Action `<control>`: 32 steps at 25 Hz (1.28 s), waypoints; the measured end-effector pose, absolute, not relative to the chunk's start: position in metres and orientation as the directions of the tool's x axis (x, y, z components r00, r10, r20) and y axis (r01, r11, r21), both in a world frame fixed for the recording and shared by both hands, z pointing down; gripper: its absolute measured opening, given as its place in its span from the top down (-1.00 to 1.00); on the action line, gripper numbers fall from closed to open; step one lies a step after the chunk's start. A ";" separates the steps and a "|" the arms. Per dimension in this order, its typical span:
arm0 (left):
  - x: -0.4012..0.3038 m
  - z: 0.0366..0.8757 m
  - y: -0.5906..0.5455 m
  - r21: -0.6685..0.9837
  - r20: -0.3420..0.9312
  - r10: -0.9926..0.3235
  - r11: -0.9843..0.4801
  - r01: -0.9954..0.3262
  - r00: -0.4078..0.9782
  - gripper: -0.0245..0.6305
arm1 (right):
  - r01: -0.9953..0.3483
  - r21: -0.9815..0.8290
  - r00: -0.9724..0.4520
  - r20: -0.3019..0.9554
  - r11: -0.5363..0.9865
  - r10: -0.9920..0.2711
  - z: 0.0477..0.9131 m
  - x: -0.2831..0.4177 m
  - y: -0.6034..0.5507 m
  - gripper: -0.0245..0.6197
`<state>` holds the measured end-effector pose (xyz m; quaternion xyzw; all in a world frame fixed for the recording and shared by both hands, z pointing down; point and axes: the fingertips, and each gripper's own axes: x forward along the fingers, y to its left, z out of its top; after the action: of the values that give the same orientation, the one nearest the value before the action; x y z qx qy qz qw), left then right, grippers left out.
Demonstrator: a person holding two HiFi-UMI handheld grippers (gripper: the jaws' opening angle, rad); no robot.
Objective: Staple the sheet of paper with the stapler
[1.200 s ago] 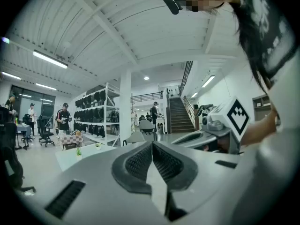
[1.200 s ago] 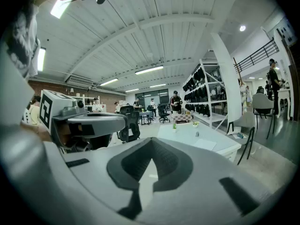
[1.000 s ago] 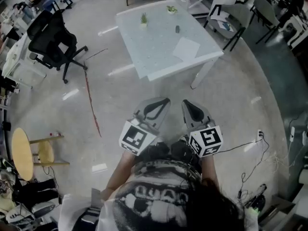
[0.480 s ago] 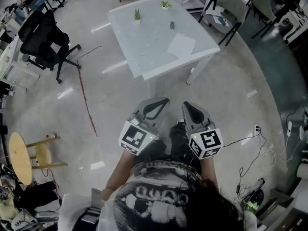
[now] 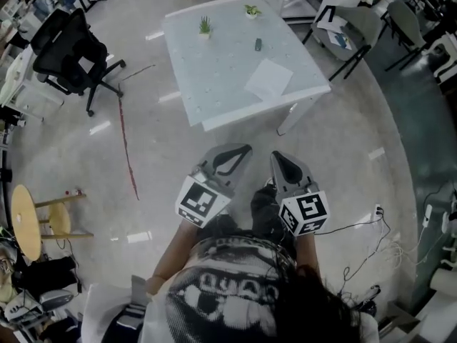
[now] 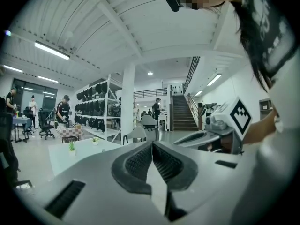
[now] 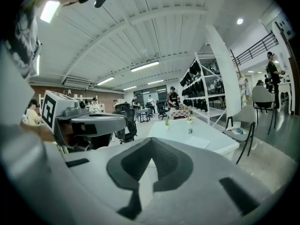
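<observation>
- On the counter (image 5: 214, 84), the left pot (image 5: 205, 31) and the right pot (image 5: 250, 13) each hold a green plant.
- The stapler (image 5: 258, 44) and the sheet of paper (image 5: 269, 78) lie further right, apart from each other.
- The left tongs (image 5: 245, 148) are closed and empty, well short of the counter.
- The right tongs (image 5: 275, 156) are likewise closed and empty, and roughly level.

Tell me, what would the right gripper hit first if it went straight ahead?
Probably the table, at its near edge. Only floor shows between it and the right gripper, though depth is hard to judge.

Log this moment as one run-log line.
stage: short of table | left gripper: shut, empty | right gripper: shut, empty | sheet of paper: flat on table | stapler: on table, untouched
</observation>
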<state>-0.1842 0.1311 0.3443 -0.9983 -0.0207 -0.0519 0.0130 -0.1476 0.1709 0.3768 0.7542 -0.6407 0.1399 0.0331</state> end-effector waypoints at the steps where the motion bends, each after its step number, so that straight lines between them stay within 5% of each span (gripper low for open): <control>1: -0.171 0.344 0.128 -0.028 0.108 0.029 -0.999 0.032 0.994 0.91 | -0.978 -0.125 0.130 0.250 -0.165 -0.959 0.375 -0.134 0.169 0.93; 15: -0.016 0.332 0.141 -0.048 0.135 -0.147 -0.989 -0.142 0.980 0.91 | -0.992 -0.126 -0.018 0.243 -0.014 -0.970 0.366 0.039 0.177 0.93; 32: -0.007 0.364 0.133 -0.056 0.236 -0.289 -0.957 -0.284 0.928 0.91 | -0.969 -0.199 -0.195 0.261 0.145 -0.946 0.400 0.050 0.156 0.93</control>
<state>-0.0074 0.1332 0.3638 -0.9817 0.1461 -0.1219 0.0102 0.0496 0.1564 0.4004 0.6335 -0.7557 0.1621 0.0366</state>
